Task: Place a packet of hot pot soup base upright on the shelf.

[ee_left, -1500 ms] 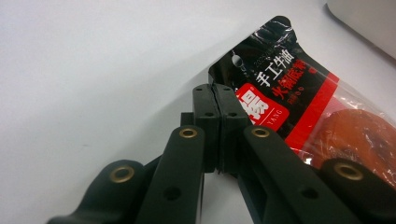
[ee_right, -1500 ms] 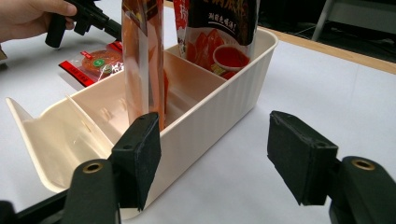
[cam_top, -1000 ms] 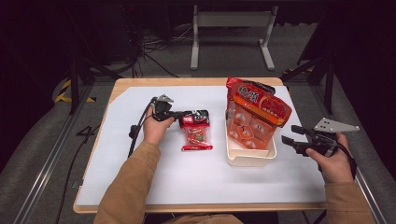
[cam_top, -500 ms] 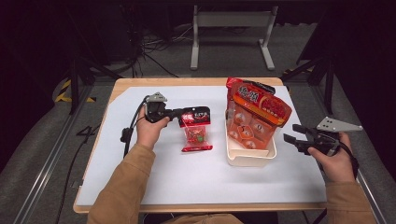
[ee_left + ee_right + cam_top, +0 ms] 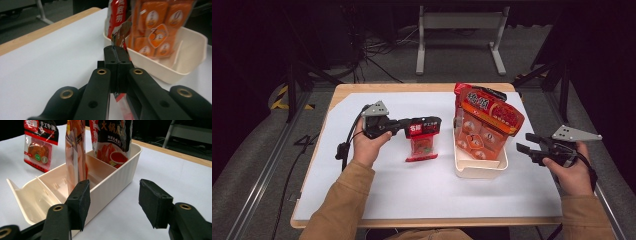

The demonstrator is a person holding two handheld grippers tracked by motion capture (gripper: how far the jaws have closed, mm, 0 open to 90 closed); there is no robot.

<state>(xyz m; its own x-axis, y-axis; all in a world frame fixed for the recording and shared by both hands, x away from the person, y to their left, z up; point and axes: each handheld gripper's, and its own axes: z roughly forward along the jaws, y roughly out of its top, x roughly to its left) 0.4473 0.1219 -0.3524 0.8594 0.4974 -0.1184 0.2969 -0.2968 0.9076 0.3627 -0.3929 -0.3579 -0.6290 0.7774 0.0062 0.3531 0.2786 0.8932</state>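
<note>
My left gripper (image 5: 434,123) is shut on the top edge of a small red snack packet (image 5: 422,146), which hangs below the jaws over the white sheet, left of the bin. In the left gripper view the gripper (image 5: 116,51) has its pads pressed together, with the packet (image 5: 123,105) red beneath them. A cream divided bin (image 5: 479,170) holds a large orange packet (image 5: 486,127) standing upright. My right gripper (image 5: 523,142) is open to the right of the bin. Its jaws have just been closing a little, with nothing between them (image 5: 115,202).
The bin wall (image 5: 110,180) is close in front of my right gripper, with two tall packets (image 5: 76,152) (image 5: 112,137) standing inside. The white sheet (image 5: 412,195) covers the wooden table (image 5: 362,89). Metal stands and cables lie beyond the far edge.
My left gripper has risen with the red packet, whose top came up off the sheet so it now hangs. The right hand has stayed in place.
</note>
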